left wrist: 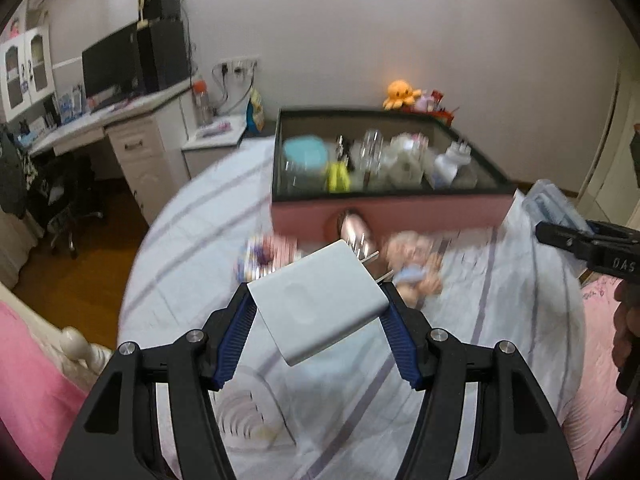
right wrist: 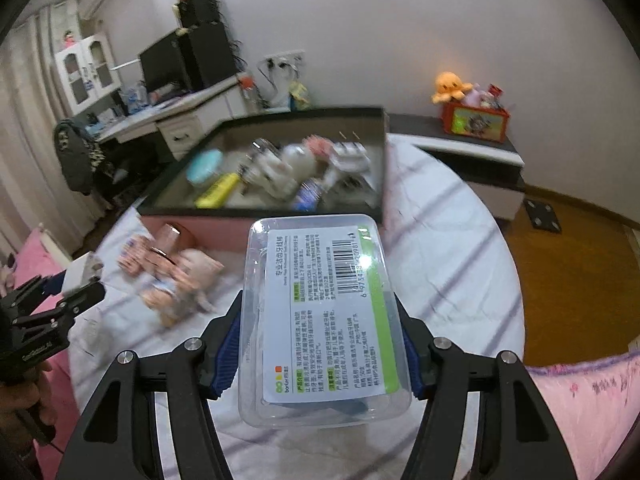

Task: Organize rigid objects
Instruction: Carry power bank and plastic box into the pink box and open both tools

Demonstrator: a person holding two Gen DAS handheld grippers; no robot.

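My left gripper (left wrist: 318, 300) is shut on a white plug adapter (left wrist: 316, 306), held tilted above the bed with its metal prongs pointing toward the pink storage box (left wrist: 384, 212). My right gripper (right wrist: 322, 312) is shut on a clear plastic floss-pick box (right wrist: 324, 320) with a white and green label, held in front of the storage box (right wrist: 208, 228). The storage box holds several items: a teal lid (left wrist: 306, 152), a yellow tube (right wrist: 218, 190), clear jars and white bottles.
The box sits on a white striped sheet (left wrist: 192, 248). Loose small toys (right wrist: 176, 276) and a rose-gold tube (left wrist: 354, 226) lie in front of it. A desk with a monitor (left wrist: 110, 64) stands at left, wood floor (right wrist: 568, 276) right.
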